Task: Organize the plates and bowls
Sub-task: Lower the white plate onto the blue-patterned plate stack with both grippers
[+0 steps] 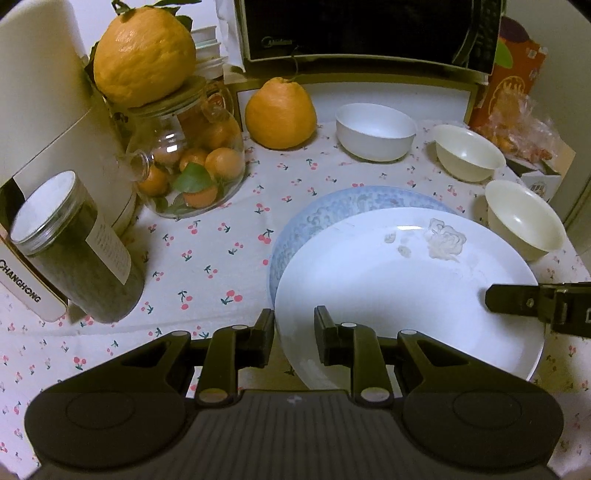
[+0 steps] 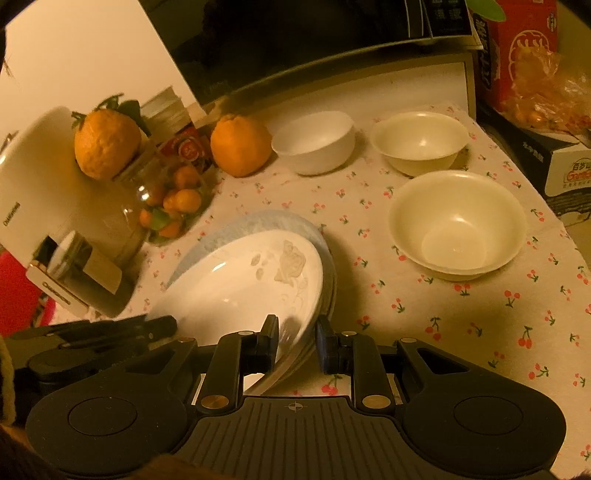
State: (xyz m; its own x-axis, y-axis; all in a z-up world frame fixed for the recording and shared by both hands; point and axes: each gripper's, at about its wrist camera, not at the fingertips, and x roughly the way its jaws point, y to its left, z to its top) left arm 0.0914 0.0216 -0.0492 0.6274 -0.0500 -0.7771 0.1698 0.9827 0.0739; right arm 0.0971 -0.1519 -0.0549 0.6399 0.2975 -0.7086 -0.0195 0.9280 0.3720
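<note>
A white plate (image 1: 388, 288) with a pale smear near its far rim overlaps a blue patterned plate (image 1: 332, 210). My left gripper (image 1: 293, 332) is shut on the white plate's near-left rim. My right gripper (image 2: 297, 339) is shut on the opposite rim of that white plate (image 2: 243, 284), which sits tilted over the blue plate (image 2: 266, 219). The right gripper's finger (image 1: 517, 299) shows in the left wrist view, and the left gripper (image 2: 110, 328) in the right wrist view. A white bowl (image 1: 375, 131) and two cream bowls (image 1: 467, 151) (image 1: 524, 218) stand apart, behind and to the right.
On the cherry-print tablecloth (image 1: 221, 258), a glass jar of small oranges (image 1: 188, 162) carries a big orange (image 1: 144, 55) on top. Another orange (image 1: 280, 112), a dark lidded jar (image 1: 74, 247), a white appliance (image 1: 48, 110) and a microwave (image 1: 369, 29) crowd the left and back. Boxes (image 2: 524, 55) line the right.
</note>
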